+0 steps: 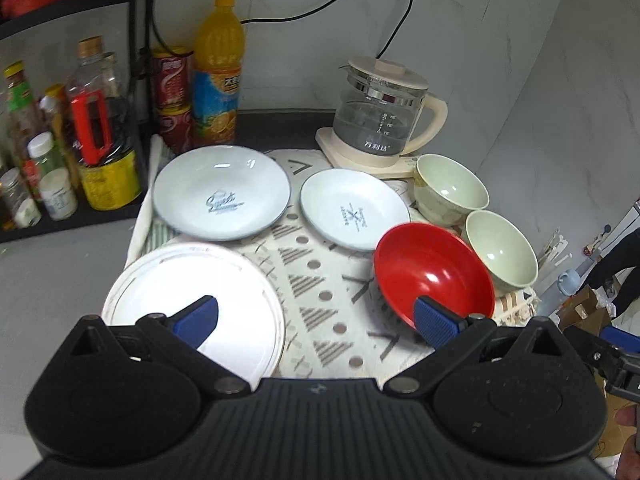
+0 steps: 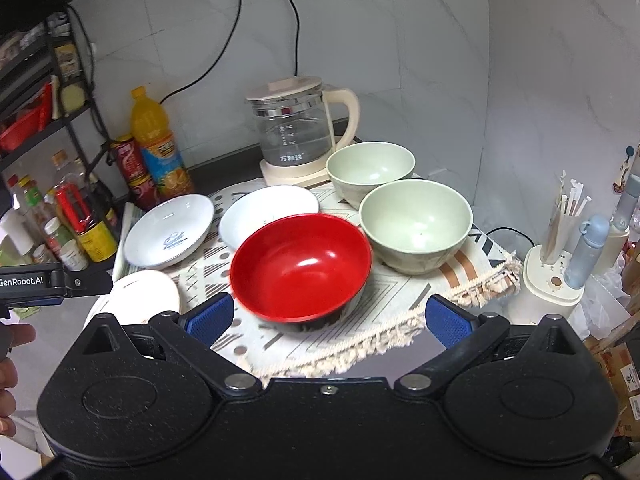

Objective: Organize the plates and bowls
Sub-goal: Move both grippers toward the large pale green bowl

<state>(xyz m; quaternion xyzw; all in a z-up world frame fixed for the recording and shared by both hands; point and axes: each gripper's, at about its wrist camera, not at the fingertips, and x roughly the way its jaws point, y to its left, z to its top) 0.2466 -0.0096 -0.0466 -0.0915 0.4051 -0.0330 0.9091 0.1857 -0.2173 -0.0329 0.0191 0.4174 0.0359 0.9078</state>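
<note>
Three plates — three bowls, two green, one red.

The left gripper is spread wide above a patterned cloth. A white plate lies at left. A red bowl sits at right.

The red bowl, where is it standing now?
The red bowl stands on the patterned cloth, central in the right wrist view, just ahead of the open right gripper, with a green bowl to its right.
</note>
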